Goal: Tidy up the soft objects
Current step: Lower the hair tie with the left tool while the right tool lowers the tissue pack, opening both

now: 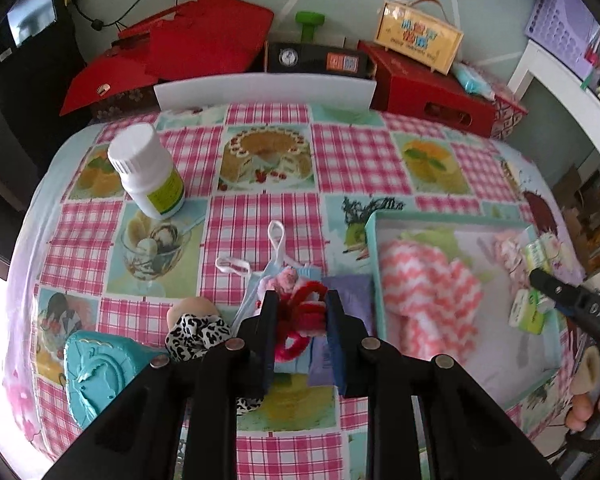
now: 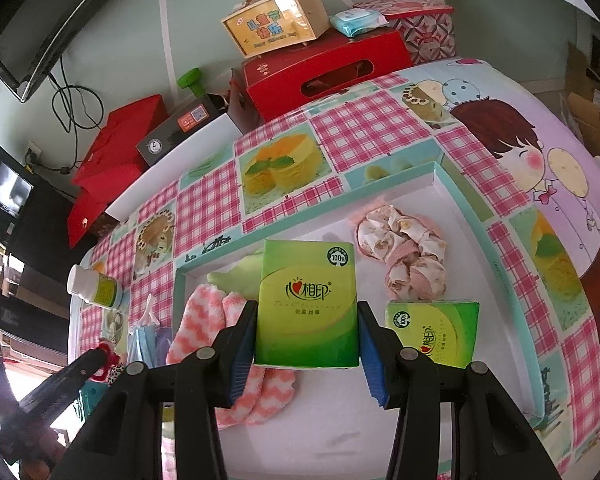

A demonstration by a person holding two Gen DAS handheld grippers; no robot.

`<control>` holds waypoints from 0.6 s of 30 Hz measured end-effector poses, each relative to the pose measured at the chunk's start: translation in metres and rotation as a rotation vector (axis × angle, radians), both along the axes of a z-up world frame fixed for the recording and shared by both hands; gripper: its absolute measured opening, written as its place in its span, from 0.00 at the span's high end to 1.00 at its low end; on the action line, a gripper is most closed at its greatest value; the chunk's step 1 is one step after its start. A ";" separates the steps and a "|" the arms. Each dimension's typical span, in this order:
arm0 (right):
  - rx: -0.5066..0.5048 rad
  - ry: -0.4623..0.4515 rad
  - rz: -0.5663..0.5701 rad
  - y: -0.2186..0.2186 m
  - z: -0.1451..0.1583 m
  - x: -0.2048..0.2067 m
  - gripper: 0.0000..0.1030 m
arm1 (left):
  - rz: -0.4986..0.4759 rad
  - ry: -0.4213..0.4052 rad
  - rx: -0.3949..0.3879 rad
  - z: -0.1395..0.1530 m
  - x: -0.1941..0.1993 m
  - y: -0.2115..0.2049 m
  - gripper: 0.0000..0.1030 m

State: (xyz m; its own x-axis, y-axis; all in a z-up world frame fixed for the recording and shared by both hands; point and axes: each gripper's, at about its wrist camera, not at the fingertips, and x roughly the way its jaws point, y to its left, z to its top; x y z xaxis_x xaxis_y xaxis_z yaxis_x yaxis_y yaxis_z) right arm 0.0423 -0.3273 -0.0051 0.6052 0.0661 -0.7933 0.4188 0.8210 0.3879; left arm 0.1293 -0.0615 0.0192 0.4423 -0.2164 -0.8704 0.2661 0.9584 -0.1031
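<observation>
The table (image 1: 267, 208) wears a cloth with pink checks and pictures of cakes and ice cream, and it stands against a pale green wall. Behind it sit red boxes (image 1: 432, 92), a black box (image 1: 316, 58), a green dumbbell (image 1: 310, 24) and a little wooden case with a handle (image 1: 418, 42). A white bottle (image 1: 147, 170) stands on the cloth at the left. A shallow teal-edged tray (image 2: 500, 248) lies on the right side of the table. The left gripper (image 1: 302, 312) has its fingers (image 1: 336, 320) pulled in close on a red fuzzy scrunchie (image 1: 306, 310), just above a pile of soft things: a blue face mask (image 1: 255, 284) with white loops and a purple cloth (image 1: 350, 292). A leopard-print scrunchie (image 1: 197, 334) and a teal case (image 1: 95, 376) lie beside that pile. The right gripper (image 2: 308, 340) holds one green tissue pack (image 2: 308, 304) upright between its fingers (image 2: 243, 344), over the tray. There are two green tissue packs in all; the second tissue pack (image 2: 434, 330) lies in the tray just to the right. The tray also holds a pair of pink and white zigzag socks (image 2: 207, 320), a green soft thing (image 2: 239, 276) partly hidden, and a flowery pink scrunchie (image 2: 404, 248).
</observation>
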 end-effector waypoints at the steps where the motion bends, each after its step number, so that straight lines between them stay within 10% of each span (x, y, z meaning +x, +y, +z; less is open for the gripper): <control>1: -0.001 0.000 -0.001 0.000 0.000 0.000 0.52 | 0.000 -0.008 -0.004 0.004 -0.001 0.000 0.77; 18: -0.020 0.001 -0.121 -0.032 0.003 -0.017 0.52 | -0.186 -0.075 -0.172 0.040 -0.017 -0.088 0.77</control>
